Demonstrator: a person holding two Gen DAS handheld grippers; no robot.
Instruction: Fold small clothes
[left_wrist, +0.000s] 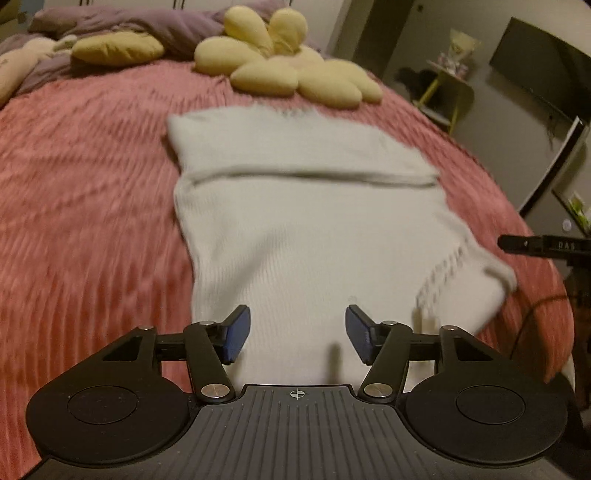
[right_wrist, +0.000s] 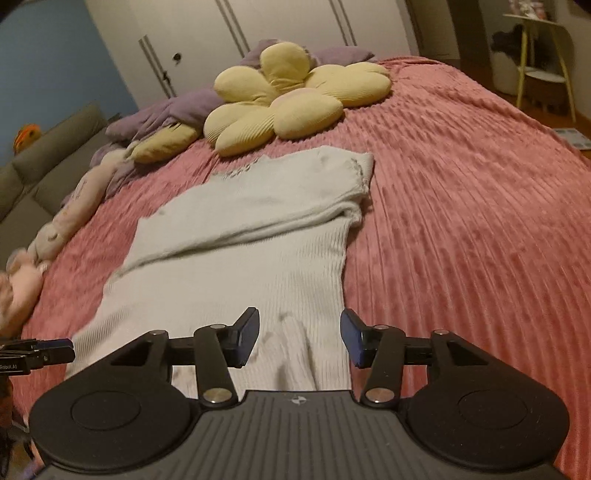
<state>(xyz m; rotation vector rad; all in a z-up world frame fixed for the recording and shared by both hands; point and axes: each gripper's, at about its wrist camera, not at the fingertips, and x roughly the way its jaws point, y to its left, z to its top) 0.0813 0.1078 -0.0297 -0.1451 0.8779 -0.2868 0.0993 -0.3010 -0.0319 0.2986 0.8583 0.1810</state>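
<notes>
The white knit garment (left_wrist: 303, 221) lies on the pink bed (left_wrist: 92, 184), just below the flower pillow (left_wrist: 288, 70), one fold made across it. Both the left hand-held gripper (left_wrist: 297, 334) and right hand-held gripper (right_wrist: 299, 338) hover spread, empty; further folds remain.

Black ribbed tool (left_wrist: 297, 334) body, blue finger pads (left_wrist: 236, 334), silver screws.

Left wrist view: looked forward, low and close over the near hem of the white ribbed knitted garment (left_wrist: 295, 229) on the bed's pink ribbed bedspread (left_wrist: 92, 184).
Right wrist view: looked forward from the garment's near right edge, equally close.
Shared: garment, bedspread, yellow flower-shaped cushion (right_wrist: 288, 96).
</notes>
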